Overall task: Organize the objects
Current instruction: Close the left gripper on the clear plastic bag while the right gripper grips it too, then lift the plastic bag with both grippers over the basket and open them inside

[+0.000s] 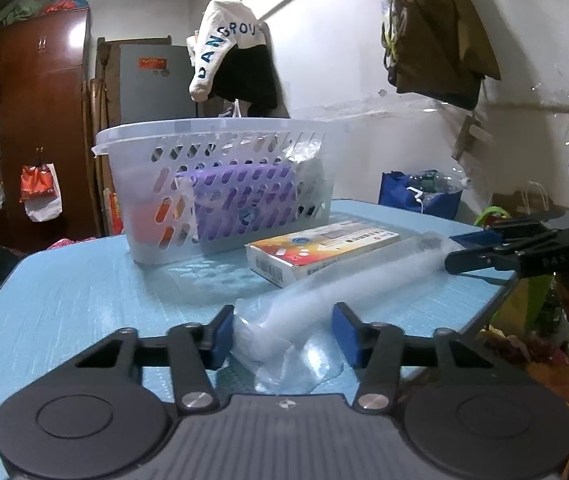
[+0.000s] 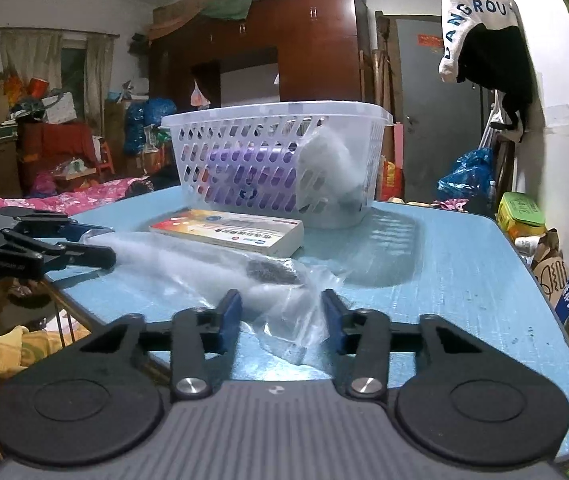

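Observation:
A long white item in a clear plastic bag (image 1: 348,280) lies across the light blue table (image 1: 84,300); it also shows in the right wrist view (image 2: 188,260). My left gripper (image 1: 282,334) is open, its blue pads on either side of one end of the bag. My right gripper (image 2: 282,320) is open around the other end. A flat white and orange box (image 1: 316,250) lies just beyond the bag, also seen from the right (image 2: 228,232). Behind it stands a white slotted basket (image 1: 220,184) holding a purple pack (image 1: 244,204) and other items.
The table's edge runs close on the right in the left wrist view (image 1: 496,304). Bags and clutter stand on the floor around the table. Clothes hang on the wall above the basket (image 1: 228,64). A brown wardrobe (image 2: 304,44) stands behind.

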Demonstrator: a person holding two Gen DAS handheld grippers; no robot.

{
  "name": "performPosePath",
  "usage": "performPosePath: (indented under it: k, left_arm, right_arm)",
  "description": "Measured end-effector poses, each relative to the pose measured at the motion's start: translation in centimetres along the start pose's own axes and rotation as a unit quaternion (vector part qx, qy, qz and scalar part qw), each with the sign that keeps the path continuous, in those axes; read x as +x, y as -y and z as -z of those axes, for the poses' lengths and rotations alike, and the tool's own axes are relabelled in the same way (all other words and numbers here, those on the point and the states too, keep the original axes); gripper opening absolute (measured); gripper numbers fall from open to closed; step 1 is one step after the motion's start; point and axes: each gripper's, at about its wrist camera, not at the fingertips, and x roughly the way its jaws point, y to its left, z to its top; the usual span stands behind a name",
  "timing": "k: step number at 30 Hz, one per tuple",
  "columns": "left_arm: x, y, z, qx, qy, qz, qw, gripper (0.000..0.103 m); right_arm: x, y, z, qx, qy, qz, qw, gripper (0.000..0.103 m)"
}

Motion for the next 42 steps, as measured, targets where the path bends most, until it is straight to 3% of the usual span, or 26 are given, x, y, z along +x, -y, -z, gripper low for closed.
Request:
performPosePath:
  k: [5, 15, 17, 20, 32, 37, 42]
  left_arm:
    - [-0.3, 0.0, 0.1, 0.006, 0.003, 0.002, 1.0, 0.04]
    - [-0.3, 0.1, 0.2, 0.013, 0.009, 0.001, 0.9999, 0.039]
    - [-0.4, 0.1, 0.2, 0.011, 0.012, 0.005, 0.9999, 0.031]
    - [-0.5, 0.3, 0.2, 0.014, 0.015, 0.008, 0.9998, 0.026]
    - [-2.5, 0.6, -1.1, 0.02, 0.042, 0.016, 0.9988, 0.024]
    - [-3.4, 0.6, -2.3, 0.027, 0.06, 0.012, 0.9978, 0.024]
    - [-3.7, 0.2, -5.5, 0.04, 0.085, -0.006, 0.9956, 0.024]
  right_arm:
    - [-0.1, -0.3, -0.1, -0.008, 0.0, 0.004, 1.0, 0.034]
    - [-0.1, -0.5, -0.1, -0.008, 0.002, 0.002, 1.0, 0.027]
    - [-0.2, -0.6, -0.1, -0.01, 0.004, 0.002, 1.0, 0.025]
    - [-0.4, -0.7, -0.3, -0.014, 0.008, 0.004, 1.0, 0.021]
    - [-1.6, -1.0, -1.3, -0.021, 0.034, 0.002, 0.999, 0.018]
    - [-2.2, -1.2, -3.1, -0.03, 0.053, 0.001, 0.998, 0.018]
    - [-2.0, -1.3, -7.1, -0.056, 0.087, 0.009, 0.995, 0.017]
